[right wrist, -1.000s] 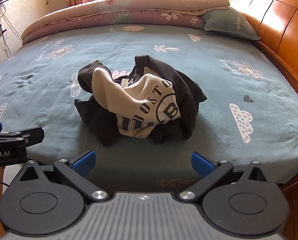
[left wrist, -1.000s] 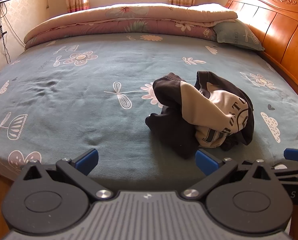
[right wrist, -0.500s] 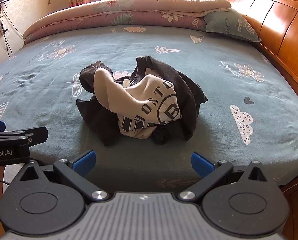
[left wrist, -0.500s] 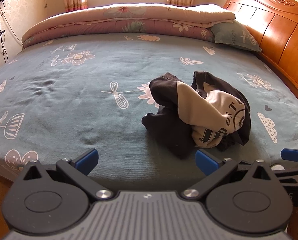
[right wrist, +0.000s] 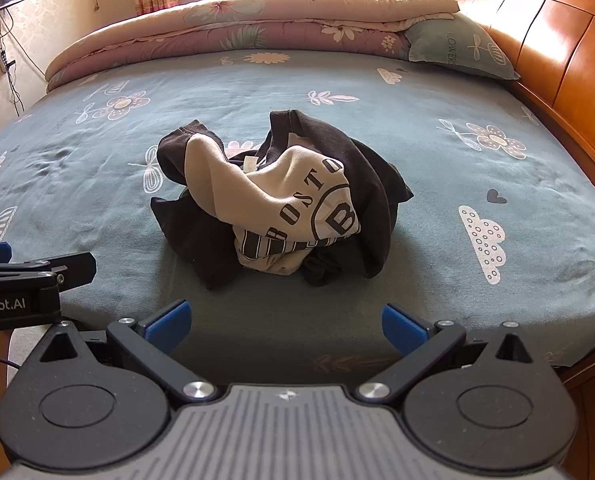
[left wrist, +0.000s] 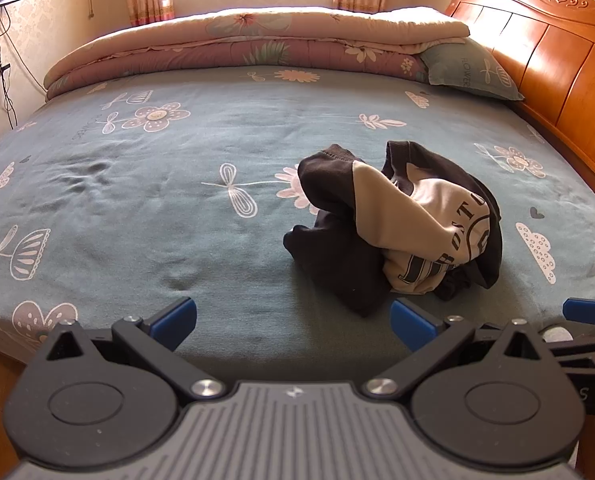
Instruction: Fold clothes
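Both your hand-held grippers, left (left wrist: pixel 293 322) and right (right wrist: pixel 283 322), jaws apart, empty, short of the crumpled black-and-cream printed sweatshirt (right wrist: pixel 281 200) on the teal floral bed (right wrist: pixel 437 160).

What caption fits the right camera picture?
Crumpled sweatshirt on a bed, open right hand-held gripper waiting before it.

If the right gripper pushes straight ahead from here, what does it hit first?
Probably the crumpled sweatshirt, centred ahead of the open right gripper on the bedsheet; depth is hard to judge.
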The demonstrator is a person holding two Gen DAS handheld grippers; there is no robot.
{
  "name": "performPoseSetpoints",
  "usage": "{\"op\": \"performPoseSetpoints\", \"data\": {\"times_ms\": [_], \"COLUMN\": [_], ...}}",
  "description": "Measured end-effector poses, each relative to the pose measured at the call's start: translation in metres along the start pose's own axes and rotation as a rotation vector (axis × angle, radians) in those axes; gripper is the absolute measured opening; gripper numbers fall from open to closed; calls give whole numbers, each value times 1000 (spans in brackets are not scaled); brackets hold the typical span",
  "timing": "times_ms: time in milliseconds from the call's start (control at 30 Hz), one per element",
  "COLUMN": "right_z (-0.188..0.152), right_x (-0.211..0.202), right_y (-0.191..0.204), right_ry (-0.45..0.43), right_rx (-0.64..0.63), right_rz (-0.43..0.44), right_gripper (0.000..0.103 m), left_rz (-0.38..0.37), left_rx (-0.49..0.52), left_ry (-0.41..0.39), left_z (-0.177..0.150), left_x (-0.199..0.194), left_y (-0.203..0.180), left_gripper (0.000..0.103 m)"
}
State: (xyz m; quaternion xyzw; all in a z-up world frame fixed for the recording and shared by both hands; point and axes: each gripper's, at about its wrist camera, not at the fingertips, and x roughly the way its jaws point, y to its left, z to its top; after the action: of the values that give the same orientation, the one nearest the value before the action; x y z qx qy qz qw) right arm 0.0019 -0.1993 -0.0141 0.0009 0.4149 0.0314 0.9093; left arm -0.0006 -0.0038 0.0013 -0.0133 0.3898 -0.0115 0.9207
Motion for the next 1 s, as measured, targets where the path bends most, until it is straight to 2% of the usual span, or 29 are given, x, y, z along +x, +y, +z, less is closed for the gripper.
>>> {"op": "performPoseSetpoints", "data": {"times_ms": [433, 1000], "right_z": [1, 16], "right_x": [1, 16], "right_y": [-2, -29], "right_ry": [0, 11], "right_rx": [6, 56], "right_rz": [-4, -21], "right_gripper": [103, 103], "left_rz": [6, 12], "left_rx": [3, 14], "left_ry": [-4, 10], "left_z": [1, 15], "left_x": [0, 20], "left_y": [1, 1], "left_gripper": [102, 102]}}
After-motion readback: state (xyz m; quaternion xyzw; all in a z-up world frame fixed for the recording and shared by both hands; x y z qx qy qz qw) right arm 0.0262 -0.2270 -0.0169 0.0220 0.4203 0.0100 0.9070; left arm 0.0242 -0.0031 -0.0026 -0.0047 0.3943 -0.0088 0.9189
